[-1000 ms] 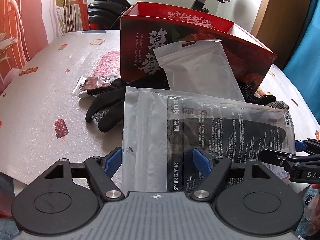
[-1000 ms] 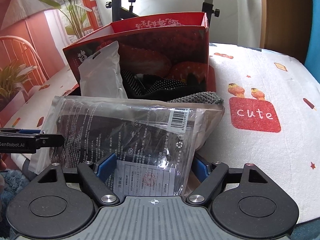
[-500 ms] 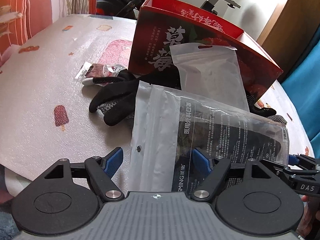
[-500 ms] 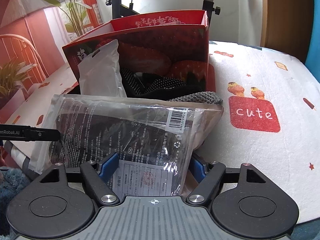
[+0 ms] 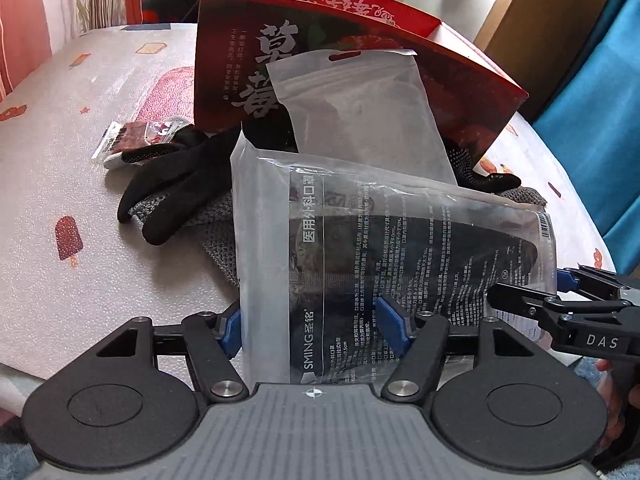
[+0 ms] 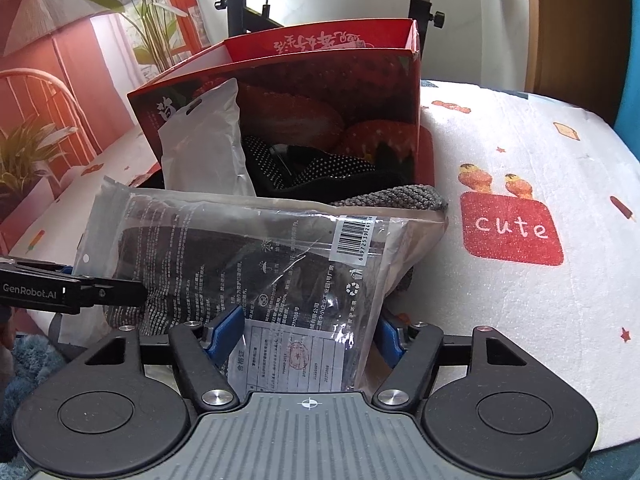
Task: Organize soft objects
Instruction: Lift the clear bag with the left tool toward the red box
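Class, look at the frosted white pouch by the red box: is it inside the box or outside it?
Outside. The frosted white pouch leans upright against the outer front wall of the red box, its foot hidden behind the mask packet.

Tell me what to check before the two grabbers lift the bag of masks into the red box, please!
1. Bag of masks between the left gripper fingers: ok, jaws closing on it.
2. Bag between the right gripper fingers: ok, jaws closing.
3. Pads pressing the bag firmly on both sides: cannot tell.
4. Red box open on top: ok.
5. Room inside the box: cannot tell, its floor is hidden.
6. Way to the box clear: not ok, a white pouch leans on its front and black gloves lie below.
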Tool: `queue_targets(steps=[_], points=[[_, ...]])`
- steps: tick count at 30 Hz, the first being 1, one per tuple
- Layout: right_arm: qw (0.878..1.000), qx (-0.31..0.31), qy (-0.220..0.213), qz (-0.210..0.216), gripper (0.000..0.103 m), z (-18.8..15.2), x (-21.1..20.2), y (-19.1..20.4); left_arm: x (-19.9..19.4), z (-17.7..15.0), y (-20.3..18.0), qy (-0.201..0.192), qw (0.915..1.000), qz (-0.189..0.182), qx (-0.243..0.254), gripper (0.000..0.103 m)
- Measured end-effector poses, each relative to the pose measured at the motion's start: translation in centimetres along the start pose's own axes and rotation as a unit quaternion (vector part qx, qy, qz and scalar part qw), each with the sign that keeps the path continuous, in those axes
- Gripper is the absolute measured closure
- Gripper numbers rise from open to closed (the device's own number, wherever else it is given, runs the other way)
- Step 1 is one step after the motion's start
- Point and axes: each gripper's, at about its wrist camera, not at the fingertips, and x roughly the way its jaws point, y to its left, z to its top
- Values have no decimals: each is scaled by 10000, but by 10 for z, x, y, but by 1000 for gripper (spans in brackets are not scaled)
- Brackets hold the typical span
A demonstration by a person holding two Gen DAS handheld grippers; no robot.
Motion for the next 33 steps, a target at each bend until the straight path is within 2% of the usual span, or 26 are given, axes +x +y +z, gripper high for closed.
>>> queue_targets(steps=[3,5,13,18,24,29,33], points=[[10000,-11,20,-5,43,2,-3,2,-4,2,-1,11,10000,27,-52,35],[10000,-21,19,42,48,6,-10,4,-13,0,-8,-101,9998,137,140,35],[9981,-397,-469,25,51,27,-47,18,-58,8,-8,-822,9966,6,64,36],[9948,-589,-823,92,51,56,-71,26,-84,31,-15,-1245,9920,67,210,36],[9887,-832,-1240,140,51,116,-93,31,-104,86,-15,-1675,9857,-3,204,36],[9801,-1125,-1633,-1,51,191,-95,29,-111,157,-27,-1956,9792,103,521,36],[9785,-1075,-1759,-18,51,239,-86,18,-103,202,-26,-2058,9779,-69,372,36]])
